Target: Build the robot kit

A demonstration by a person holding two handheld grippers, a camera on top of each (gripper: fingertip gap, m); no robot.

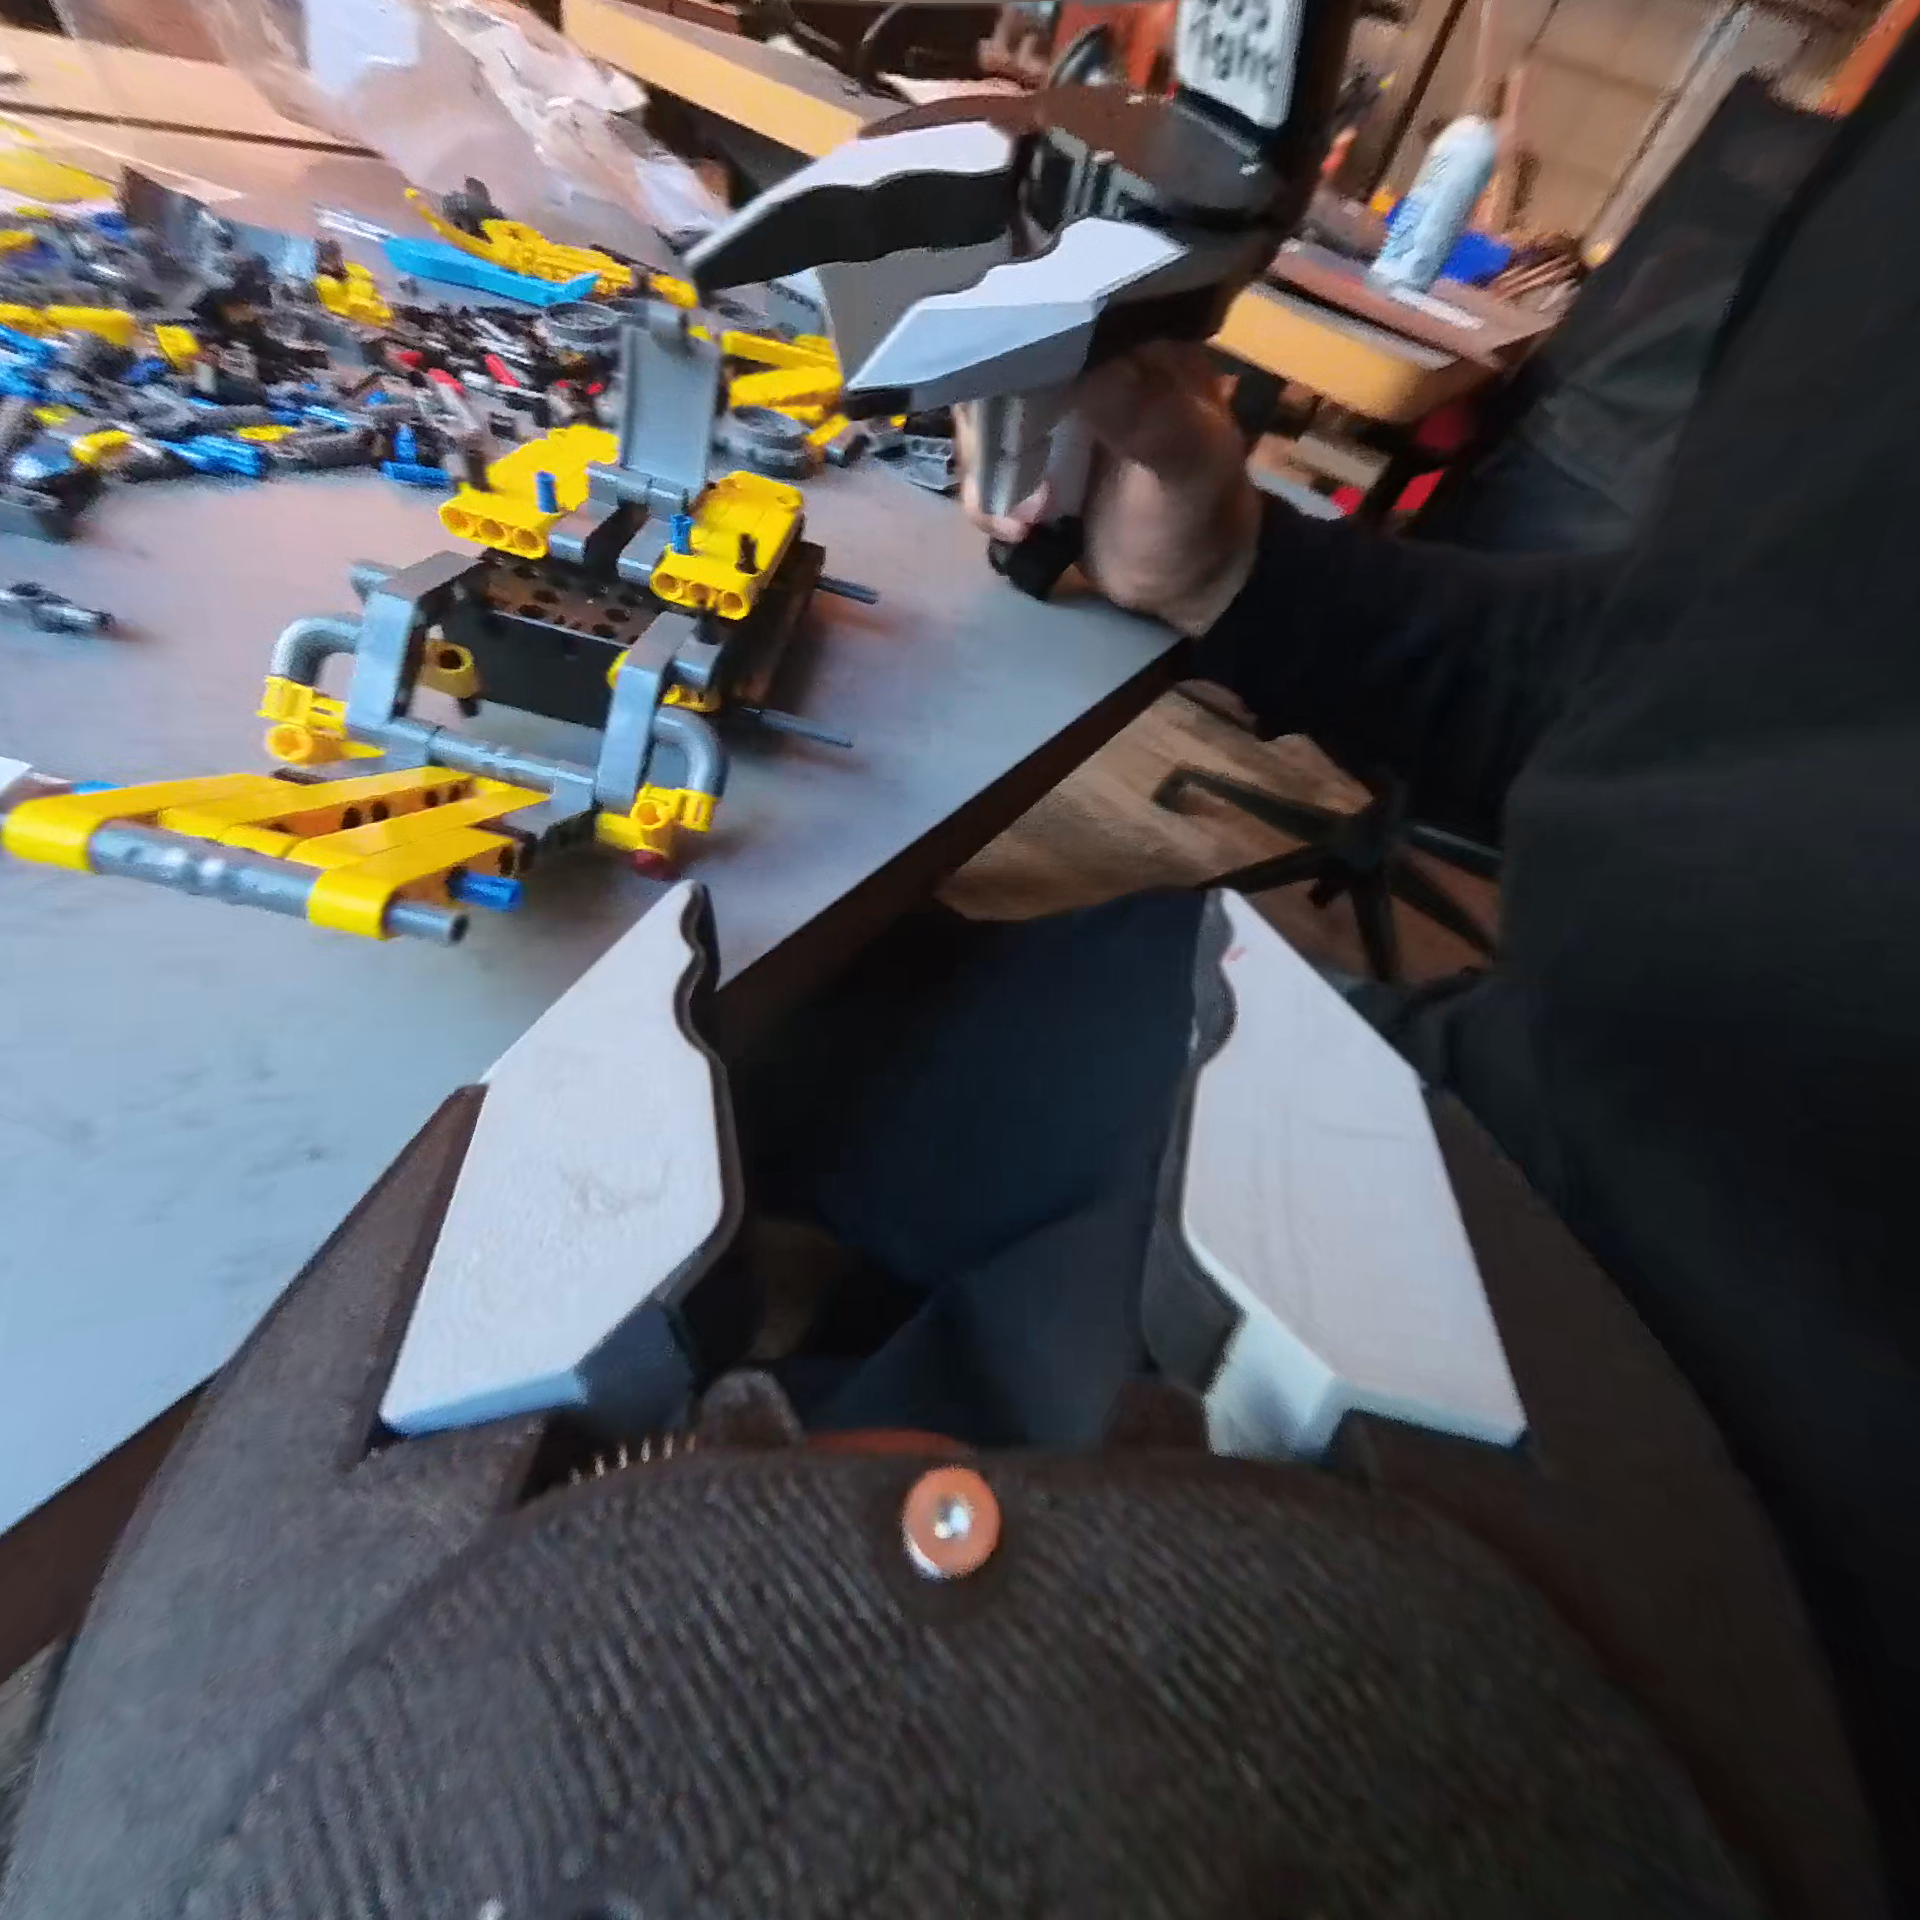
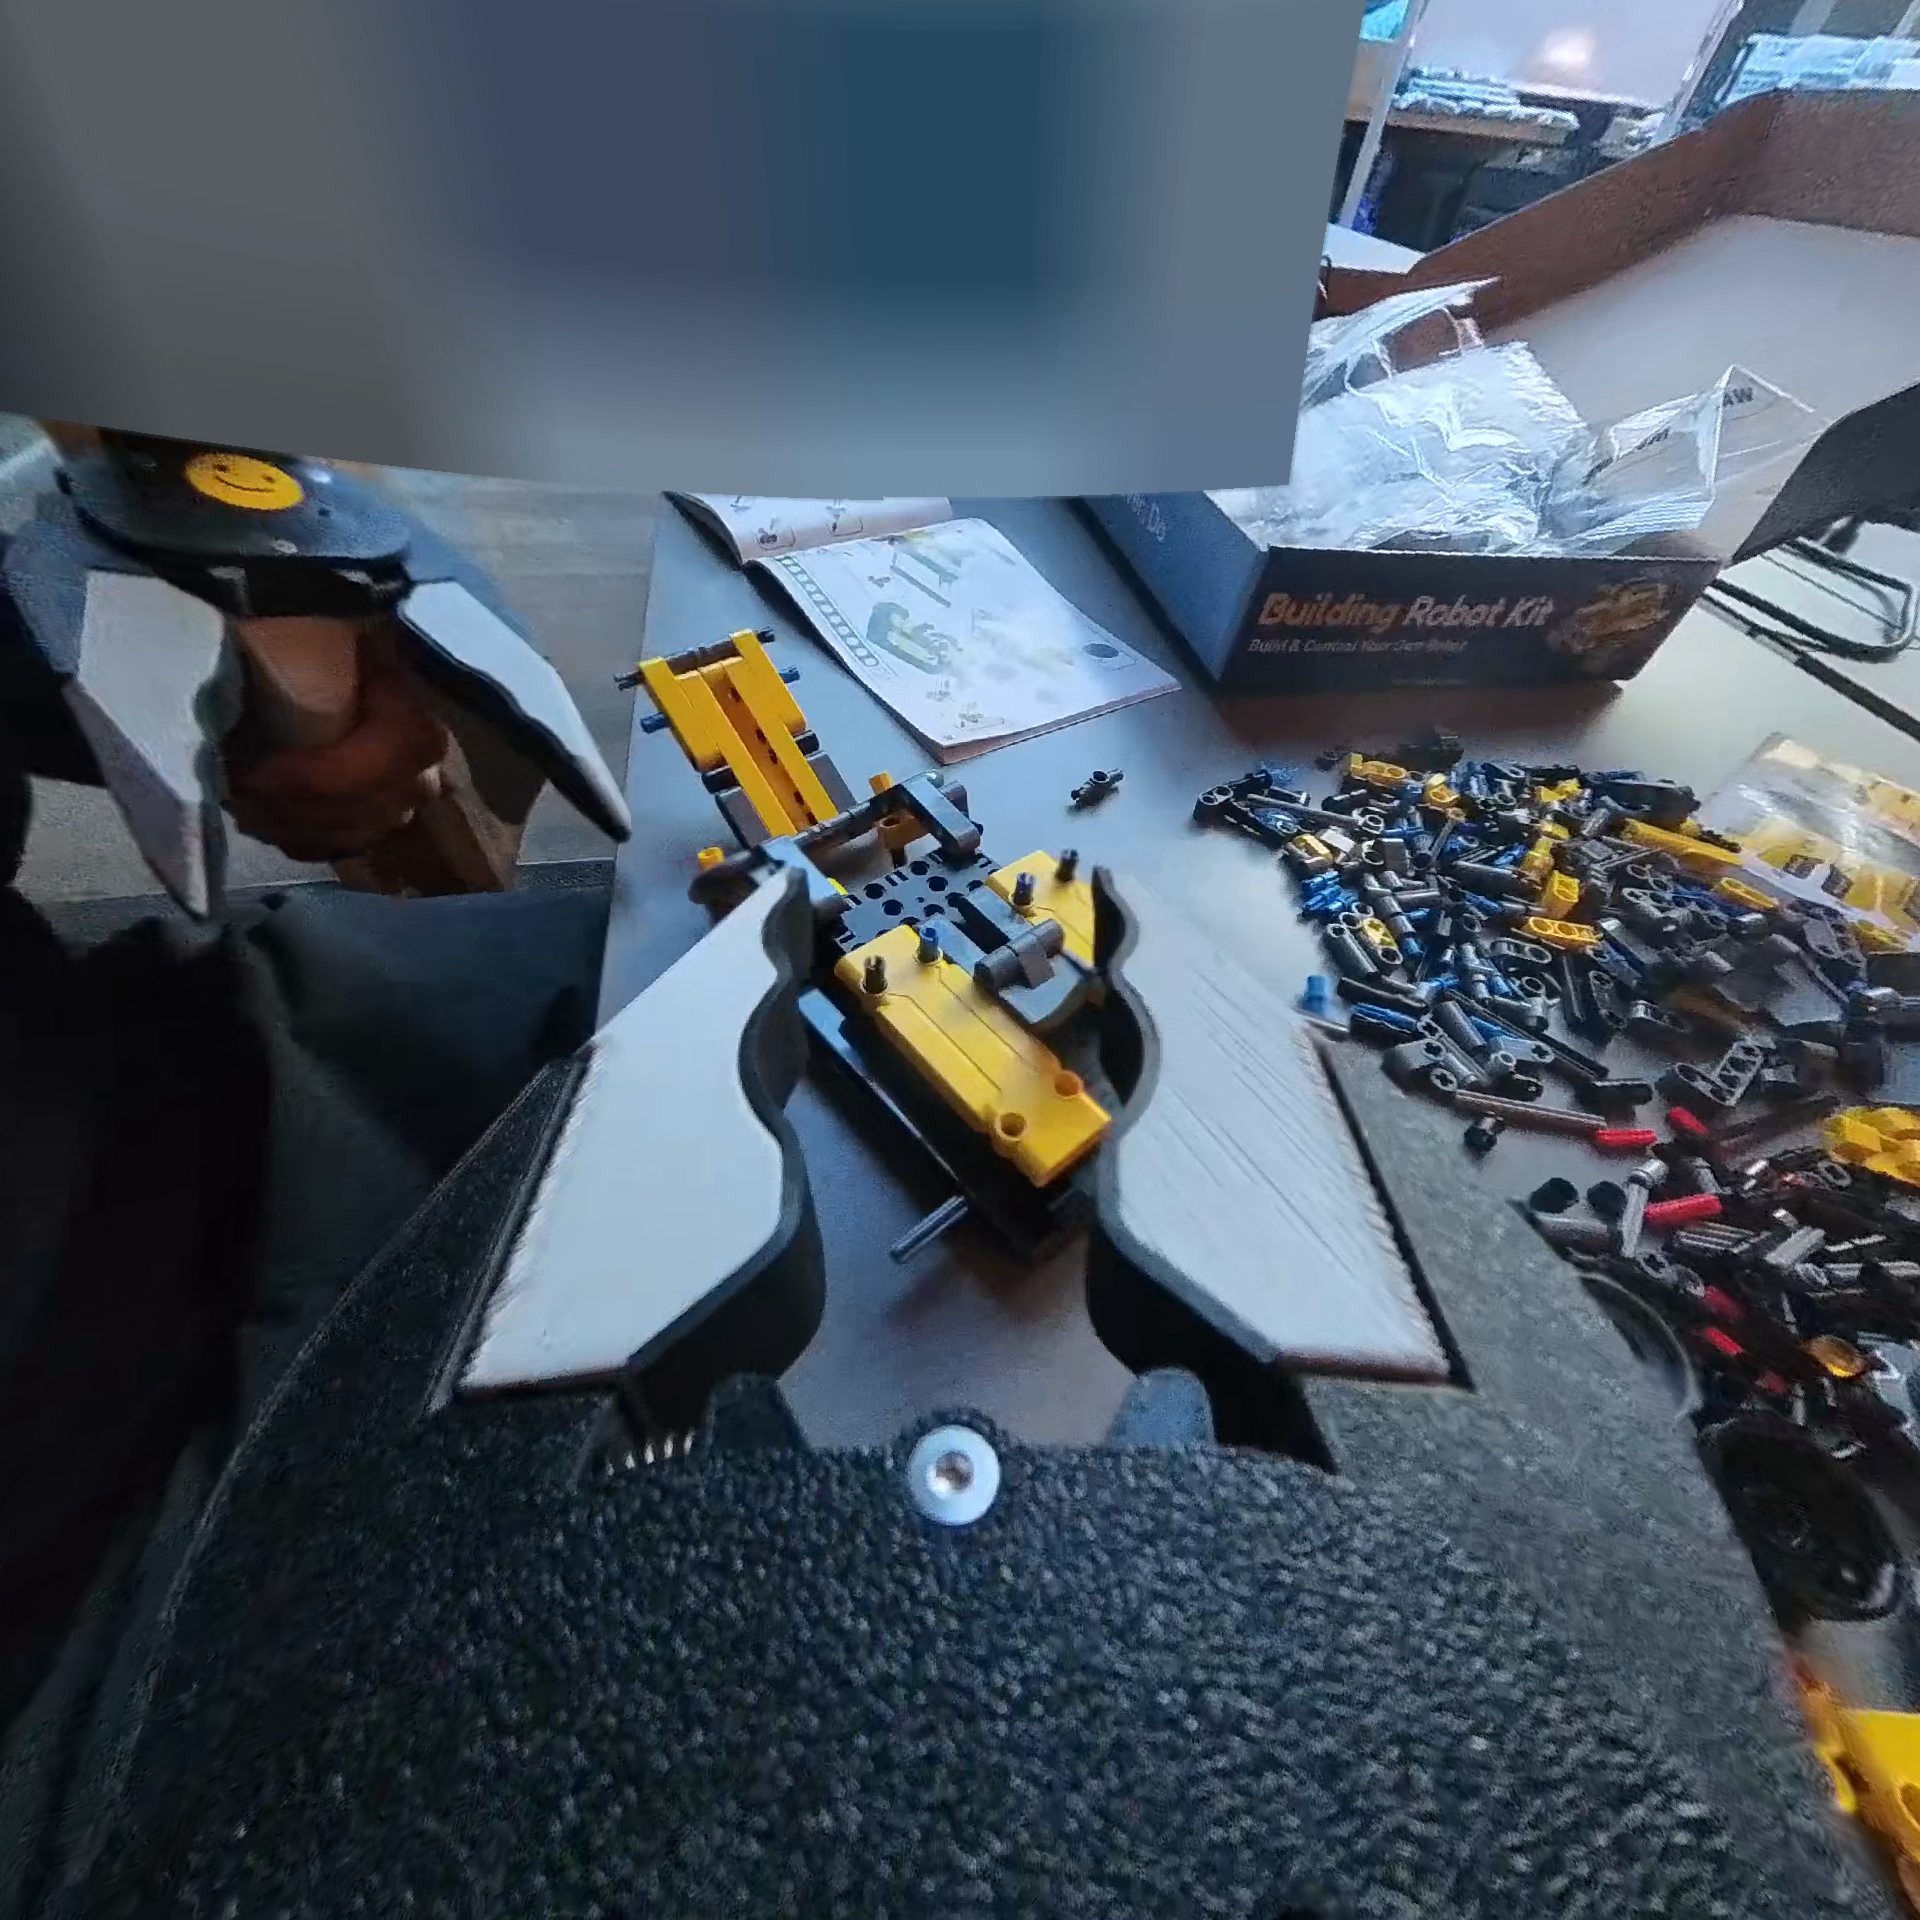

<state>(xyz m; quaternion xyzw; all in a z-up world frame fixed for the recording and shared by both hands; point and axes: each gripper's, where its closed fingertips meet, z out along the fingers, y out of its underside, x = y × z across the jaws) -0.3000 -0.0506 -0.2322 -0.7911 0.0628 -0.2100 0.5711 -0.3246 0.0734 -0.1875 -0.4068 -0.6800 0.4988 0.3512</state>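
At the left, the left gripper [image 1: 956,914] hangs beyond the edge of the grey table [image 1: 208,1091], over dark clothing. Its tongs are spread wide and hold nothing, and it is well apart from every part. In the middle of the table stands a yellow, grey and black model [image 2: 966,1029] made of small building parts. It has a black base with holes, yellow blocks on top, a grey frame and a long yellow arm lying flat, but no wheels are seen on its bare axles, so it looks only partly built. The right gripper [image 2: 945,883] is above the model's yellow end. Its tongs are apart, one at each side of the model, and I cannot tell if they touch it. Behind the model lies an open instruction booklet [image 2: 935,623]. Further right there is a dark box [image 2: 1455,623] with clear plastic bags [image 2: 1455,436], and in front of it a large pile of loose parts [image 2: 1558,935], so many parts are not used.
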